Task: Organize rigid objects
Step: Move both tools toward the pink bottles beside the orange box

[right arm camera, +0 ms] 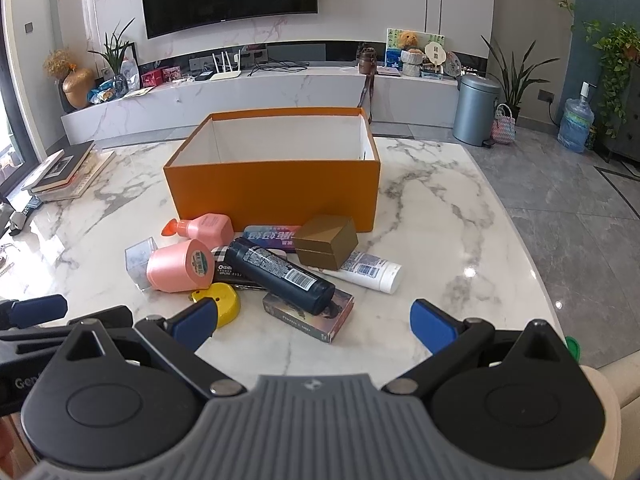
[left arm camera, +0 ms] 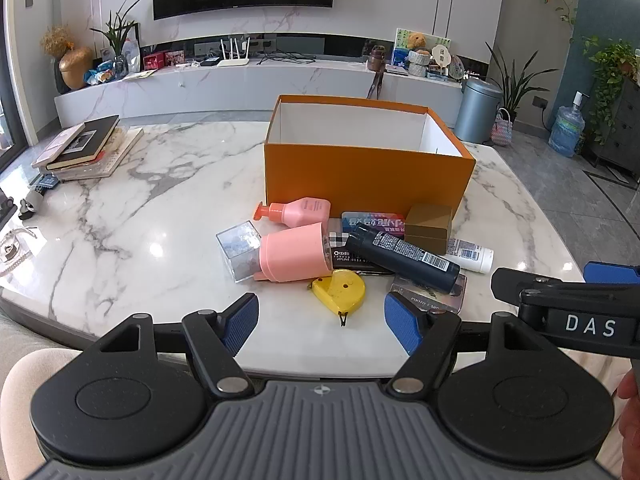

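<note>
One orange box [right arm camera: 272, 192] sits mid-frame. Below it lie two pink bottles [right arm camera: 180, 266], one dark bottle [right arm camera: 280, 276] and one white tube [right arm camera: 372, 272]. One gold box [right arm camera: 326, 246], one yellow tape measure [right arm camera: 220, 300].

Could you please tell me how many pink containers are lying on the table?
2: a pump bottle against the orange box, and a larger cylinder in front, beside the clear cube. Others may be hidden.

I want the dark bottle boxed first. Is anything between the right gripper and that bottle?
Nothing visible. The right gripper is open, and only bare table lies between it and the dark bottle, which rests on top of the pile. The orange box behind stands open.
</note>
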`<state>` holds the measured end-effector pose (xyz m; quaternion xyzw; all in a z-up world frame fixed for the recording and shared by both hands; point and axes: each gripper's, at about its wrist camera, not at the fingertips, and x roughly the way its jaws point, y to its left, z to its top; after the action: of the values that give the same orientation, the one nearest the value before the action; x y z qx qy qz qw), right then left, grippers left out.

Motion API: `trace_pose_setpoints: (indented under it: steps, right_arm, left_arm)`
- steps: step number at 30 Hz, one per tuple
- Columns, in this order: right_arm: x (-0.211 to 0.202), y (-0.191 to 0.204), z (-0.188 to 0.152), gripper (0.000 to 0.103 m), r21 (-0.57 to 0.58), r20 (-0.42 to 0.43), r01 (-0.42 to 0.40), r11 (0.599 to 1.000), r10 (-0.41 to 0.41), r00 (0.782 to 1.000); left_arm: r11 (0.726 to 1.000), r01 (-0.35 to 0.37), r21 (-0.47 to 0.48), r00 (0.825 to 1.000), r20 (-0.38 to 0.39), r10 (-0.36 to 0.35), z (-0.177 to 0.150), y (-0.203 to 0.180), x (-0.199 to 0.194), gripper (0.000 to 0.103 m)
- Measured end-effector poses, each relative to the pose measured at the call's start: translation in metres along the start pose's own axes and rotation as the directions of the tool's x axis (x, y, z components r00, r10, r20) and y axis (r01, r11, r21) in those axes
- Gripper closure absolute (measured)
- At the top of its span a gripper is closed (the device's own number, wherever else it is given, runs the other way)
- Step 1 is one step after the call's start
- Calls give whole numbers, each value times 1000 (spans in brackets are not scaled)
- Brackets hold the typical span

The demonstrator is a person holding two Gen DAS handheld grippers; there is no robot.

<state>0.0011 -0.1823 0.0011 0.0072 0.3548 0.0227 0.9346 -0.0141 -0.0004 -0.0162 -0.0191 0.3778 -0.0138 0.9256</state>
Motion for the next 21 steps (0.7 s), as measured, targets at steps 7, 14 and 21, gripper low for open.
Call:
trace_pose_setpoints:
  steps: [7,14,21]
  right_arm:
    - [3,0,0,1,0,-7,-1,1000,1,1000]
    - [6,0,-1,1,-1,-14,-2,1000,2,1000]
    - [16,-1,-3,1,11,-34,-21,1000,21,999]
  left_arm:
    - [1000,-2,0,1000,-3,2,0,1,1,19]
    - [1000,6,0,1000,-8,-6,-2,2,3,21]
    - [999,47,-19,998,-48,-48,-2,9,14,27]
